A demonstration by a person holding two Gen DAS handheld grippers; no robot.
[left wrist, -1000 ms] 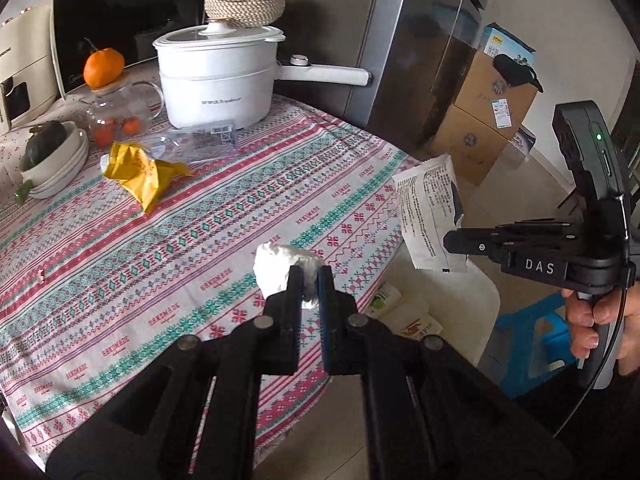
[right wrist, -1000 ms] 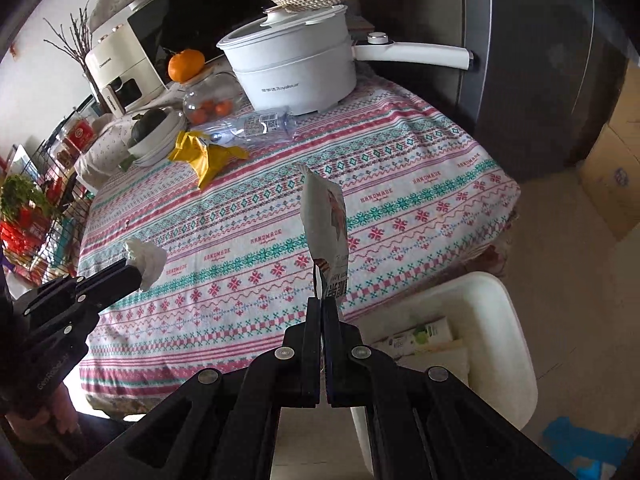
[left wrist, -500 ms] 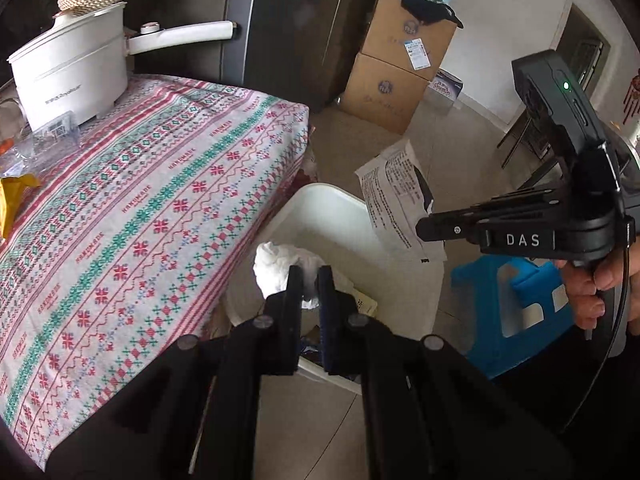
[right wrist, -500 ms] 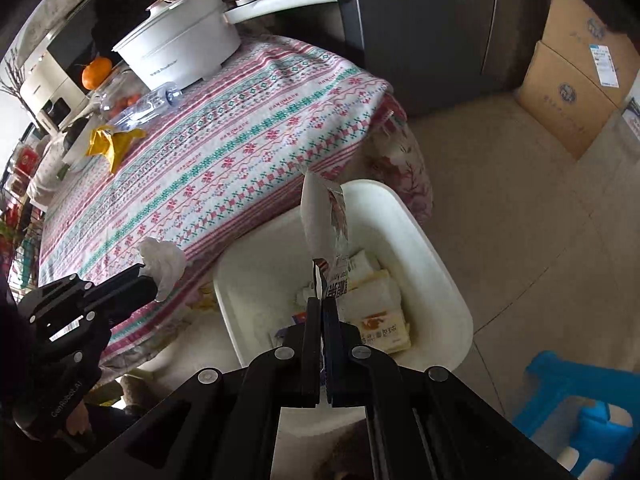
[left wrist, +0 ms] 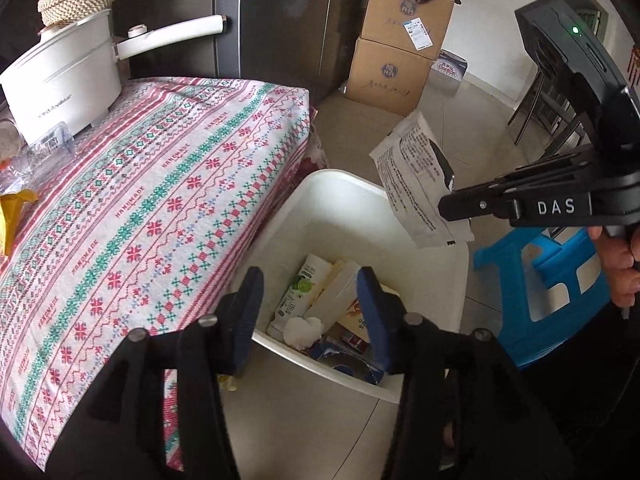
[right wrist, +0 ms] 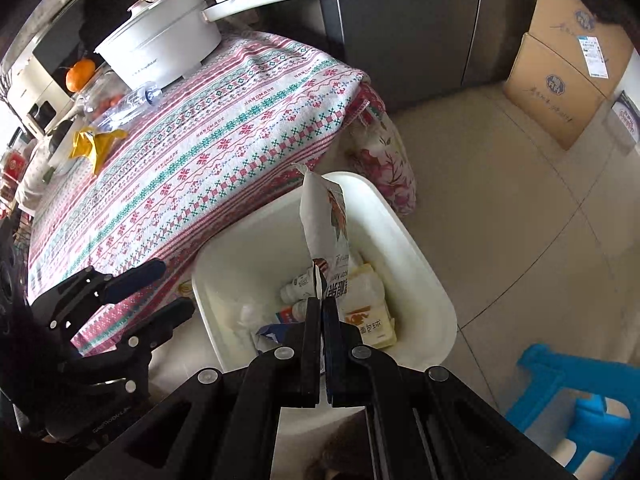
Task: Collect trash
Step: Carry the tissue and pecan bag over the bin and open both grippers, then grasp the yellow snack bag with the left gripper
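A white bin (left wrist: 448, 280) is standing on the floor just beside the tabletop (left wrist: 160, 200), which is covered by a patterned cloth. Inside the bin, a crumpled white tissue (left wrist: 303, 330) is lying among bottles, cartons and wrappers. Directly above it, the left gripper (left wrist: 308, 316) is being held over the bin with its jaws opening, and nothing is being held between them. A printed white packet (right wrist: 326, 224) is being pinched at its lower edge by the right gripper (right wrist: 322, 312), whose jaws are closed tightly on it; the packet is standing upright above the bin. On the tabletop, well apart from the bin, a yellow wrapper (right wrist: 94, 146) and a clear plastic bottle (right wrist: 128, 106) are lying near a white pot (right wrist: 160, 50). A blue stool (right wrist: 580, 404) is standing on the floor beside the bin.
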